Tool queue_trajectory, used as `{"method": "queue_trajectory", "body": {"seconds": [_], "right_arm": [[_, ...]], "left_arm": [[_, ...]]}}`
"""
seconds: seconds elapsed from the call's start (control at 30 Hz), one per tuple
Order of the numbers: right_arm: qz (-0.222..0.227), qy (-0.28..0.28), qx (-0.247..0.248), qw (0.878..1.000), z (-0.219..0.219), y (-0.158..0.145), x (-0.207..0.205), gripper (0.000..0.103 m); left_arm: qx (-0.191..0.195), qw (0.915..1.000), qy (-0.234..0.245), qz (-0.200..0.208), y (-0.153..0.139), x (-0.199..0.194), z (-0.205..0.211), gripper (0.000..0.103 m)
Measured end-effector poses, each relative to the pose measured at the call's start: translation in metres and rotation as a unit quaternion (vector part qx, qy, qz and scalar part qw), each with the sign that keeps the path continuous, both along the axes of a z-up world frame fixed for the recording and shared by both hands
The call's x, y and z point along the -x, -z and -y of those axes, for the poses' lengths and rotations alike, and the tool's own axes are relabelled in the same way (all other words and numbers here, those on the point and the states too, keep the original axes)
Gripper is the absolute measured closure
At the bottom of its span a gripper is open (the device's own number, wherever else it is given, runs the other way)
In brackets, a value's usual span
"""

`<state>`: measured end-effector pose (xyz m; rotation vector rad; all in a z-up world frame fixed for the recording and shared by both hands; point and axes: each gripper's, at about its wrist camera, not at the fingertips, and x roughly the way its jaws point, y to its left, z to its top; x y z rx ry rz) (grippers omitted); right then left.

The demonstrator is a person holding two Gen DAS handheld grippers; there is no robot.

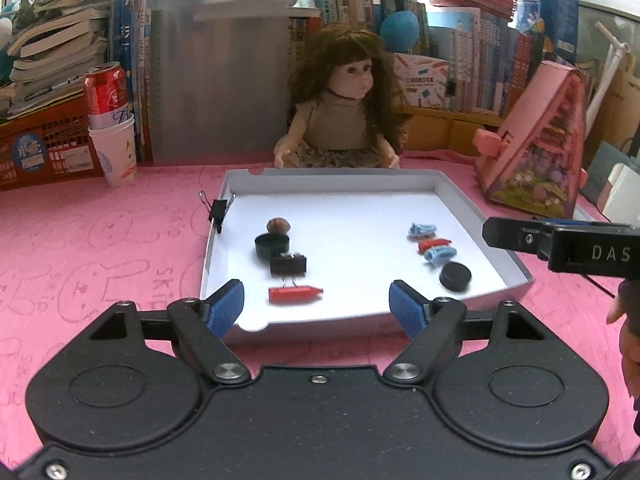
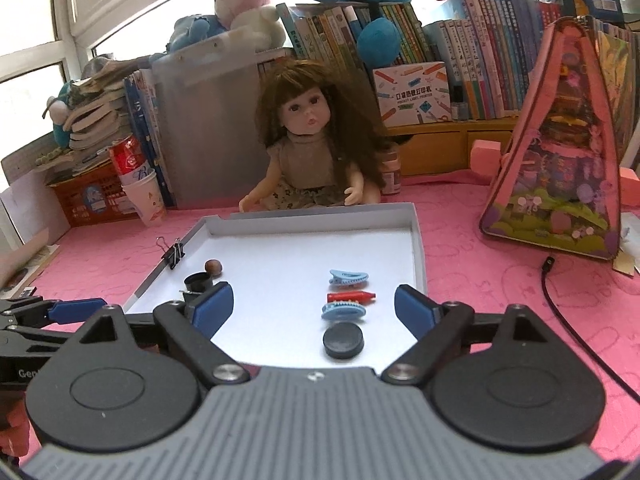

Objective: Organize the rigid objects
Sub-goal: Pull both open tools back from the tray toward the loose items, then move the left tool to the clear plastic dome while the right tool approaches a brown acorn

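Inside shallow white tray [image 1: 516, 264], round black puck [image 1: 455, 276], ribbed blue clips [image 2: 348, 278], red crayon [image 1: 294, 294]

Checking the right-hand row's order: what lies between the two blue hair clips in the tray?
A red crayon-shaped piece lies between the far blue hair clip and the near one; the right wrist view shows it best.

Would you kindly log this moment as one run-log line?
left tongs: open, empty | right tongs: open, empty | shallow white cardboard tray: two columns of small items
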<state>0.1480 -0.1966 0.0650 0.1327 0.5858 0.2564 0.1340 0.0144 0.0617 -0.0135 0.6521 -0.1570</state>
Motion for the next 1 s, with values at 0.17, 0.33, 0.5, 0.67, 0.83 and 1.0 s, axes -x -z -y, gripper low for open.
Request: {"method": "queue_trajectory", "body": {"seconds": [0.17, 0.33, 0.5, 0.67, 0.83, 1.0], "right_arm": [[0.018, -0.005, 0.019, 1.0, 0.002, 0.0, 0.019, 0.005], [0.032, -0.011, 0.039, 0.999, 0.002, 0.0, 0.037, 0.003], [0.04, -0.013, 0.048, 0.998, 0.004, 0.001, 0.05, 0.002], [0.045, -0.014, 0.052, 0.998, 0.007, 0.005, 0.062, 0.002], [0.052, -0.004, 0.043, 0.998, 0.012, 0.013, 0.074, 0.002], [0.045, 0.005, 0.04, 0.998, 0.019, 0.025, 0.084, 0.002]], "left_arm": [[-0.005, 1.0, 0.005, 0.006, 0.001, 0.02, 0.003, 0.025], [-0.011, 0.9997, 0.021, -0.001, 0.006, 0.035, 0.008, 0.025], [-0.011, 0.9995, 0.031, -0.006, 0.009, 0.046, 0.01, 0.025], [-0.012, 0.9993, 0.034, -0.007, 0.013, 0.055, 0.011, 0.025], [-0.008, 0.9991, 0.038, -0.014, 0.018, 0.065, 0.011, 0.025], [-0.006, 0.9987, 0.045, -0.022, 0.024, 0.076, 0.011, 0.025]]}}
